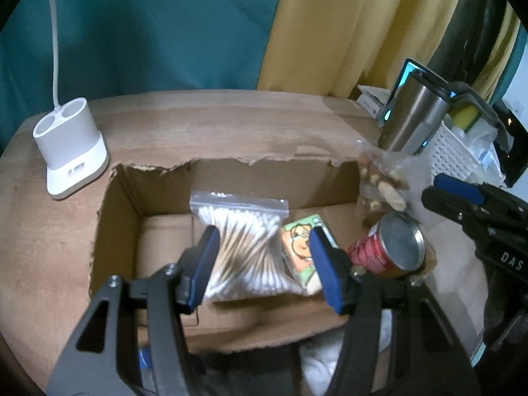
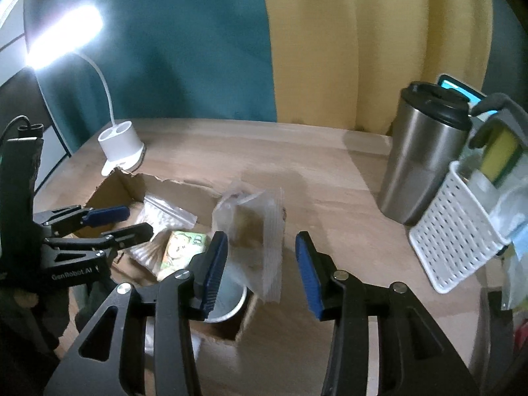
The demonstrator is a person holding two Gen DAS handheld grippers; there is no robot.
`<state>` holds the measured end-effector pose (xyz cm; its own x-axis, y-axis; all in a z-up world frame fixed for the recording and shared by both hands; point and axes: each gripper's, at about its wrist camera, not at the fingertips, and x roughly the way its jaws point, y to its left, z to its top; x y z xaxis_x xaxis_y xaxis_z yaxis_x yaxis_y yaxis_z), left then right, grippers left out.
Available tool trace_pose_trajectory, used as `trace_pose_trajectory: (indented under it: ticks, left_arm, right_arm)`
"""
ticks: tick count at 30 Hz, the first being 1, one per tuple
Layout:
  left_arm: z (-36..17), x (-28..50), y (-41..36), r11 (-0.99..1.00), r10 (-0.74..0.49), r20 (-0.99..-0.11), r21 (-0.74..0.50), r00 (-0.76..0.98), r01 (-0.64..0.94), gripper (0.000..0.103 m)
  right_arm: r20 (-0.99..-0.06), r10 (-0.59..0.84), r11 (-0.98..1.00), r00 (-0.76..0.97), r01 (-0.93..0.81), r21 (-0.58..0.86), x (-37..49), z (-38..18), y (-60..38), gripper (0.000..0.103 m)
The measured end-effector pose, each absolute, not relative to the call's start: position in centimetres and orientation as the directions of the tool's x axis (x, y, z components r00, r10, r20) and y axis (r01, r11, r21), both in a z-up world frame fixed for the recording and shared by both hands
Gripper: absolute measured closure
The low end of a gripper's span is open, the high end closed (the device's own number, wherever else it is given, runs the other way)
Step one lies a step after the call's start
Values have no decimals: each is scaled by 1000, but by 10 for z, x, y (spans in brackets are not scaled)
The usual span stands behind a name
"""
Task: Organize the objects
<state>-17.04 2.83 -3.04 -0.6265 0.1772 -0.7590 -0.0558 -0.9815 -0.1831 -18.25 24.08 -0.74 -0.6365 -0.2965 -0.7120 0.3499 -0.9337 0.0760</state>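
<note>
Light wooden table [image 1: 231,125] backed by a teal curtain [image 1: 165,26] and a yellow curtain [image 1: 346,26].

On the table, an open brown cardboard box [image 1: 115,217] with torn edges. Inside it:
- a clear zip bag of cotton swabs [image 1: 244,231], lying flat
- just to its right, a small green and orange carton with a cartoon figure [image 1: 297,244]
- at the box's right end, a red can with a metal end [image 1: 386,247], tilted

At the box's right edge, a clear bag of nuts [image 1: 379,181], standing upright. Well left of the box, a white lamp base [image 1: 69,145]. To the right, a brushed-steel tumbler with a black lid [image 2: 425,161], touching or just beside a white perforated plastic basket [image 2: 452,247] that holds a yellow and green sponge [image 2: 498,155].

Left tool [image 1: 265,264]: jaws apart above the box, swab bag and carton seen between the pads, neither squeezed. Right tool [image 2: 260,264]: jaws apart too, nut bag in the gap, blurred, apparently clear of both pads.

Only in the right wrist view: the lamp's lit white head [image 2: 62,39] on its bent neck, glaring at the upper left, and the tumbler at full height. Only in the left wrist view: the box floor, the can's red side, the nuts through the plastic.
</note>
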Motion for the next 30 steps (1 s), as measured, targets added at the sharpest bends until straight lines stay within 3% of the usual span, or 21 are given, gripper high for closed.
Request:
trace_pose_trajectory:
  ticks: [6, 18, 21, 30]
  left_arm:
    - [-22, -163, 30, -982, 178, -748, -181, -640, -62, 45]
    - [-8, -133, 14, -982, 163, -724, -182, -670, -42, 43]
    - [-9, -125, 6, -982, 156, -721, -188, -675, -26, 34]
    - [-12, -117, -18, -983, 121, -726, -184, -677, 21, 34]
  right_arm:
    - [-717, -237, -952, -656, 305, 36, -170, -8, 252, 58]
    - [-699, -262, -946, -666, 320, 50, -151, 0, 244, 58]
    - [-695, -267, -942, -667, 332, 43, -148, 3, 235, 58]
    - [-703, -215, -954, -678, 300, 2, -164, -9, 216, 52]
